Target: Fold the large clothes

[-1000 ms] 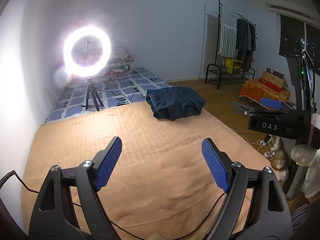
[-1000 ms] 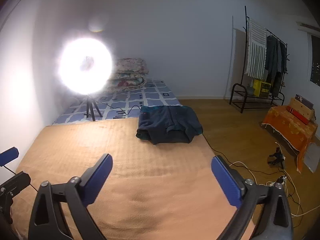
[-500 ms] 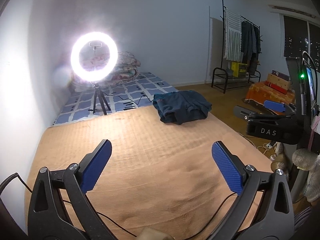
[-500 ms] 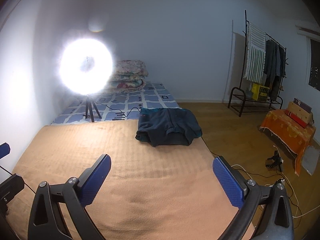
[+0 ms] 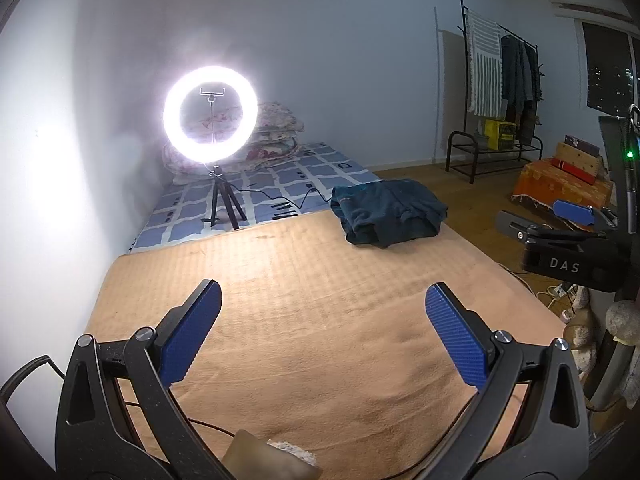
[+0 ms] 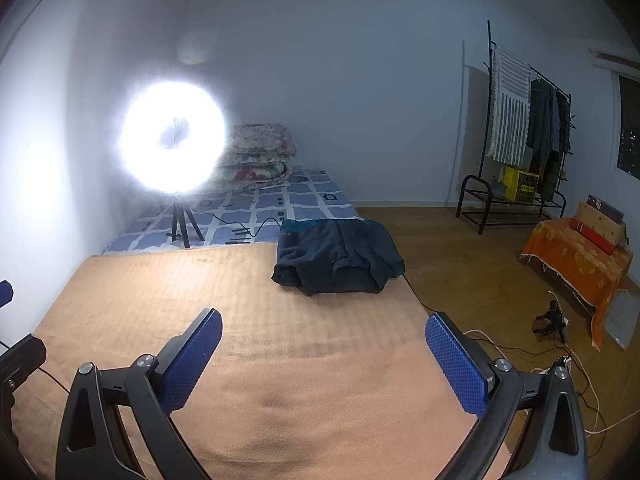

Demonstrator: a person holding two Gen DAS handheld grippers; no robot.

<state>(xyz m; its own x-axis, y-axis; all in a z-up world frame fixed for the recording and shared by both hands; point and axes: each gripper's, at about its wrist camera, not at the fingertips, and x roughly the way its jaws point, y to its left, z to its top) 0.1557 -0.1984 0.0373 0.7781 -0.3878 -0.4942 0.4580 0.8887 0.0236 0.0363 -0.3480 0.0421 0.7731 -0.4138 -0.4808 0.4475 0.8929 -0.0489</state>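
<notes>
Dark teal fleece garment (image 5: 390,213) lies folded into a thick, rumpled bundle at the far right corner of the tan blanket-covered bed (image 5: 312,320), with a zip line running down its upper layer in the right wrist view (image 6: 338,256). Its far edge reaches the seam where the blanket meets the blue-and-white checked mattress cover (image 5: 272,184), and its right side sits at the bed's edge above the wooden floor (image 6: 472,264).

Between the garment and both cameras the blanket spreads wide and flat, with only faint ripples. A glowing ring light on a black tripod (image 5: 211,118) stands on the checked cover to the left, its cable trailing towards the garment. A black clothes rack (image 6: 520,132) stands well apart by the far wall.

Left hand-held gripper (image 5: 322,332) hovers over the blanket with its blue-padded fingers spread wide, holding nothing. Right hand-held gripper (image 6: 323,356) is likewise spread wide and empty, well short of the garment.
</notes>
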